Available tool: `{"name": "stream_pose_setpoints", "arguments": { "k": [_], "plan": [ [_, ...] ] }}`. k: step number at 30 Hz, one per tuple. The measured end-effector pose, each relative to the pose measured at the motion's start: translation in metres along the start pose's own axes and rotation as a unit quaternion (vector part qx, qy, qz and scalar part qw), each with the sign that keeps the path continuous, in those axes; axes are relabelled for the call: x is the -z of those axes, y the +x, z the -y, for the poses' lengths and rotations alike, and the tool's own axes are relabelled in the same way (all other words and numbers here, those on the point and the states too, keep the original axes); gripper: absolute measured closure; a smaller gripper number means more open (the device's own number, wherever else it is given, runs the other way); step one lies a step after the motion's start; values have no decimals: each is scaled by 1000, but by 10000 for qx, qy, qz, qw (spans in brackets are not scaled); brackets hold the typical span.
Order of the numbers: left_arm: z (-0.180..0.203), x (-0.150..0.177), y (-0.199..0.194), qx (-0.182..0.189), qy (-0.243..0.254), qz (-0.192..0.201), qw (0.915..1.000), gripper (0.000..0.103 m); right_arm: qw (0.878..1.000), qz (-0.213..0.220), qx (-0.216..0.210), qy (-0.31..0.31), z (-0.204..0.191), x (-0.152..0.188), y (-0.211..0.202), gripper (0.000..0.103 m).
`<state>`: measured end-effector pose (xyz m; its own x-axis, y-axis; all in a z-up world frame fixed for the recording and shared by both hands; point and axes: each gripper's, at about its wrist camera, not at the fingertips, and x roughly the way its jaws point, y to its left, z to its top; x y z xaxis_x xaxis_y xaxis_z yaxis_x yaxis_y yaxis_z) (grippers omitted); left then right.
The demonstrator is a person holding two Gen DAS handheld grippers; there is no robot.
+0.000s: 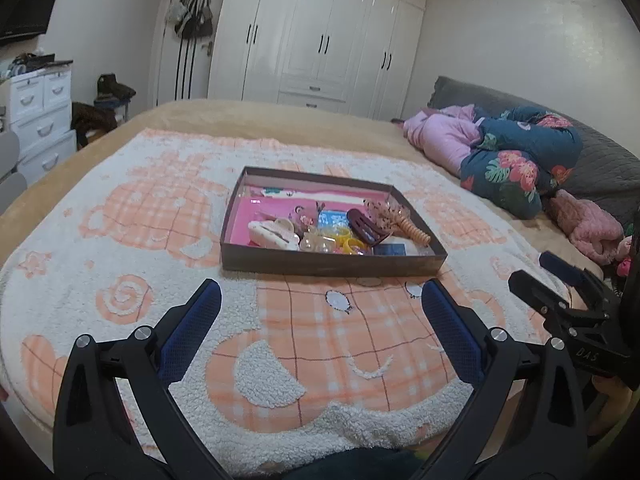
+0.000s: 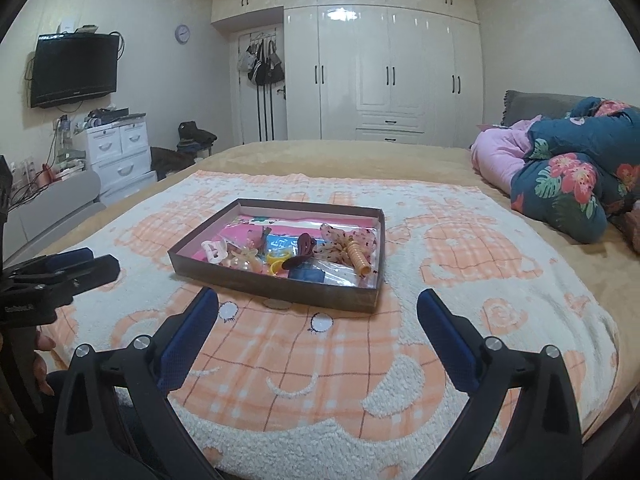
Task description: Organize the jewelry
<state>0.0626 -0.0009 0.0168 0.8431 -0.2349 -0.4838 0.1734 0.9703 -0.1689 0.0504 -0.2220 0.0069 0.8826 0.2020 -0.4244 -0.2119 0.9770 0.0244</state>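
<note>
A shallow brown box [image 1: 332, 268] [image 2: 280, 288] with a pink lining sits in the middle of the bed blanket. It holds mixed hair accessories: a white claw clip [image 1: 272, 234], a maroon clip [image 1: 362, 230], an orange spiral tie [image 1: 414, 230], a dotted bow [image 2: 340, 246] and yellow rings [image 1: 348, 240]. My left gripper [image 1: 320, 296] stands open over the blanket just short of the box, nothing between its blue pads. My right gripper [image 2: 318, 304] is open too and empty, a little nearer than the box's front wall. Each gripper shows at the edge of the other's view.
The white and orange fleece blanket [image 1: 320, 344] covers a tan bedspread. Folded pink and floral quilts [image 1: 516, 160] lie at the right by a grey headboard. White wardrobes [image 2: 384, 72], a drawer unit [image 2: 120, 152] and a wall TV [image 2: 74, 70] stand beyond the bed.
</note>
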Motion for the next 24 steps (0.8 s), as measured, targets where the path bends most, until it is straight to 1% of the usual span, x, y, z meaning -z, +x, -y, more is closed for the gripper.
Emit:
{"name": "stream_pose_setpoints", "arguments": {
  "k": [3, 9, 15, 24],
  "plan": [
    [2, 4, -6, -9, 85, 134, 9999, 11, 9999, 27, 27, 116, 0, 10, -4, 6],
    [3, 13, -14, -27, 157, 300, 9994, 11, 9997, 212, 129, 83, -3, 24, -13, 6],
    [-2, 21, -16, -92, 75, 337, 9994, 11, 9989, 409, 231, 35, -6, 32, -22, 6],
    [-1, 29, -19, -148, 119, 408, 9990, 11, 9987, 425, 268, -57, -10, 37, -24, 6]
  ]
}}
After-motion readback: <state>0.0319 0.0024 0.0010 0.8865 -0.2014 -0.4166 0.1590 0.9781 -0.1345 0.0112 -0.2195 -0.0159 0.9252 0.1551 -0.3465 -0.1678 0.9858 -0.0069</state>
